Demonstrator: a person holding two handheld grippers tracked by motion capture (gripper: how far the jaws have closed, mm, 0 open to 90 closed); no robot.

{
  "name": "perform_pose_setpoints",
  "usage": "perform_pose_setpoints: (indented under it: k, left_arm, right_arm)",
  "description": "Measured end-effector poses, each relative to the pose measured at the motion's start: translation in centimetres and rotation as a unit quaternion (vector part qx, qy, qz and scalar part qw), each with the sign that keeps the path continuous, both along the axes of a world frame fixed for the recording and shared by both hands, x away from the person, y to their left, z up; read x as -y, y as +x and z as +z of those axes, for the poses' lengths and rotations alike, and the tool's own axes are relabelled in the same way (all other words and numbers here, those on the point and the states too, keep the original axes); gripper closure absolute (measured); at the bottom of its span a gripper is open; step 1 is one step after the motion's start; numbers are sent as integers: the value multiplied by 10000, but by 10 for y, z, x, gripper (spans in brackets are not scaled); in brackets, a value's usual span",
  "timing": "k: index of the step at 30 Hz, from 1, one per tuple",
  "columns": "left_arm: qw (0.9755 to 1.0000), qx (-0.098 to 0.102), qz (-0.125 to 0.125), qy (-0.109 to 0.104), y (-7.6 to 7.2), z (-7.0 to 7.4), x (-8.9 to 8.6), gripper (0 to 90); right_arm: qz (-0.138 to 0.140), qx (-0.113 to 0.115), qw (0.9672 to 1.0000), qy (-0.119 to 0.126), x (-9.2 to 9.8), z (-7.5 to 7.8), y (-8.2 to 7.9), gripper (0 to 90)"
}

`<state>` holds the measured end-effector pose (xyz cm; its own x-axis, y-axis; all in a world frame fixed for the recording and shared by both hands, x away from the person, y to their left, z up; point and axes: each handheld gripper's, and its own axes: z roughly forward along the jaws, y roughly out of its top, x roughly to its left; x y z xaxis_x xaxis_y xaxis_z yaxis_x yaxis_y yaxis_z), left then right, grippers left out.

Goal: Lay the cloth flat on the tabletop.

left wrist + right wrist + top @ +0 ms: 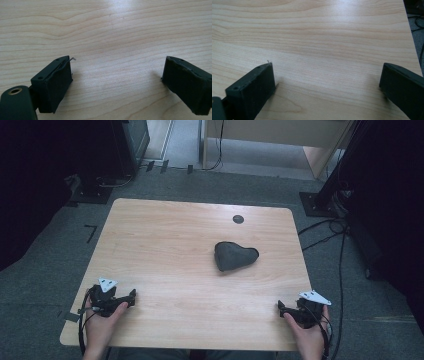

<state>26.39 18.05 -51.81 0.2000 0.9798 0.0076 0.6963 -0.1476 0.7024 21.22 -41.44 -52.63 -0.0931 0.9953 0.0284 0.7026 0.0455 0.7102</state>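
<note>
Light wooden table (165, 245), dark crumpled cloth (234, 255) right of centre, small black disc (238, 219)

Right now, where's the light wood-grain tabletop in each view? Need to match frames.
High view: the light wood-grain tabletop sits mid-frame, with a dark heart-shaped lump on it right of centre.
Left gripper view: it lies under and beyond the left gripper, jaws wide apart.
Right gripper view: it lies under the right gripper; its edge meets grey floor at upper right.
Shared landmark: the wood grain lines.
</note>
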Motion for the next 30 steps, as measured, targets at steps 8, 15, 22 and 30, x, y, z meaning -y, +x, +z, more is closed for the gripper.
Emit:
perform_pose_setpoints:
  k: [8, 15, 22, 30]
  left_arm:
    - [10000, 0, -6, 1, 0, 0, 0, 86]
    - [10000, -4, -9, 4, 0, 0, 0, 86]
    - [10000, -4, -10, 3, 0, 0, 0, 86]
    - [10000, 2, -28, 8, 0, 0, 0, 87]
  right_arm:
    - [-61, -35, 10000, 66, -9, 7, -4, 144]
    - [143, 302, 9991, 263, -30, 32, 8, 145]
    - [467, 531, 9967, 404, -56, 52, 35, 146]
    - [748, 702, 9938, 419, -87, 67, 62, 145]
